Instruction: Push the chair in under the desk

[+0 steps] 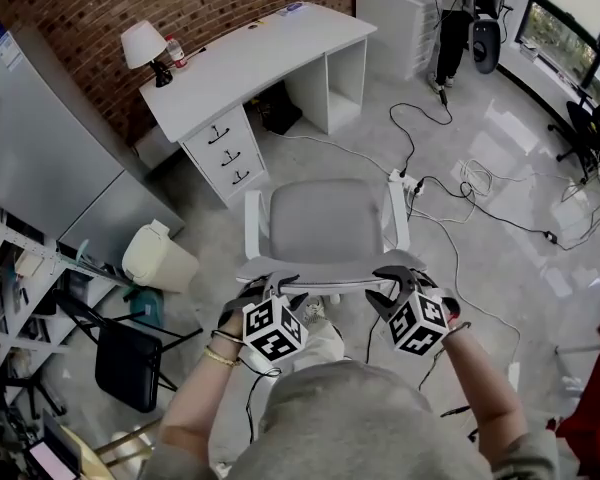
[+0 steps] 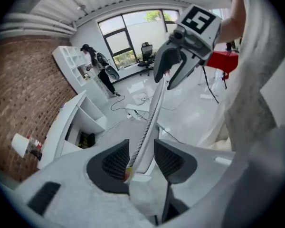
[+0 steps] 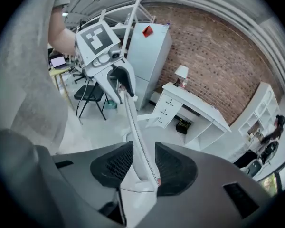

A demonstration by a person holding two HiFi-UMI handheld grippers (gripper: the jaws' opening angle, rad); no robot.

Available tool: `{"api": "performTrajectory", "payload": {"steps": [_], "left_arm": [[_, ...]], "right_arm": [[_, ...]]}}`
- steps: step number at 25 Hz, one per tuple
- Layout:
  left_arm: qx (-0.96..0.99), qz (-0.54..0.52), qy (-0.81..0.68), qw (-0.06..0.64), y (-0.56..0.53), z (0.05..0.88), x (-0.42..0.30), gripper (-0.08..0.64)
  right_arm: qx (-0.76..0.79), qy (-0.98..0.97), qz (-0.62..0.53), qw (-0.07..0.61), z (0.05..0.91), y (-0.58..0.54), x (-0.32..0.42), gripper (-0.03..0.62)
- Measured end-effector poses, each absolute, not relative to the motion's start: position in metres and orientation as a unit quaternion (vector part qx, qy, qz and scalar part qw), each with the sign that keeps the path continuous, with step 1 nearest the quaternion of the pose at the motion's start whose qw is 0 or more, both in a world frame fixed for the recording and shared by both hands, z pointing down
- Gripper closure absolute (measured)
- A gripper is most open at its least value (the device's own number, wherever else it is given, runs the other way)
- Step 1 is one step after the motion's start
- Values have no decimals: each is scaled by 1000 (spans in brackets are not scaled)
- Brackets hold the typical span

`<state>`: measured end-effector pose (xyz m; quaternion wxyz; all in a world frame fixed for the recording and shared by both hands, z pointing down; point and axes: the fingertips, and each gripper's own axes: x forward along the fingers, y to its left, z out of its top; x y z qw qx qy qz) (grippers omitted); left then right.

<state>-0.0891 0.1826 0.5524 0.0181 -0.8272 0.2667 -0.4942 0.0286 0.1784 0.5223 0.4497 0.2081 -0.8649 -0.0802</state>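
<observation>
The left gripper (image 1: 272,288) and right gripper (image 1: 395,286) straddle the chair (image 1: 325,223) back, jaws apart, apparently unclamped. Next: clamp, then push toward the counter (image 1: 250,63) at 11 o'clock.

The person wears a grey top (image 1: 365,418) and a gold bracelet (image 1: 220,356). The left gripper (image 1: 273,286) and right gripper (image 1: 400,286) are grey with black ribbed fingers (image 2: 116,160); each bears a white cube (image 1: 273,328) with black square markers.
</observation>
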Motion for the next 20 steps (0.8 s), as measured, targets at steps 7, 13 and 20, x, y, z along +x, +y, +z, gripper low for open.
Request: {"api": "performTrajectory", "payload": {"steps": [7,13,20], "left_arm": [[-796,-562,201,98,175,573,-87,402],[-780,-591,166,120,168,592,-88,403],[-761,-615,147,144,159,613,-95,430]], "right_arm": [[133,-832,-139,521,551,176,24,470],[99,-811,-156,555,573,170,23,471],[83,-799,-165,572,595,160,15,471]]}}
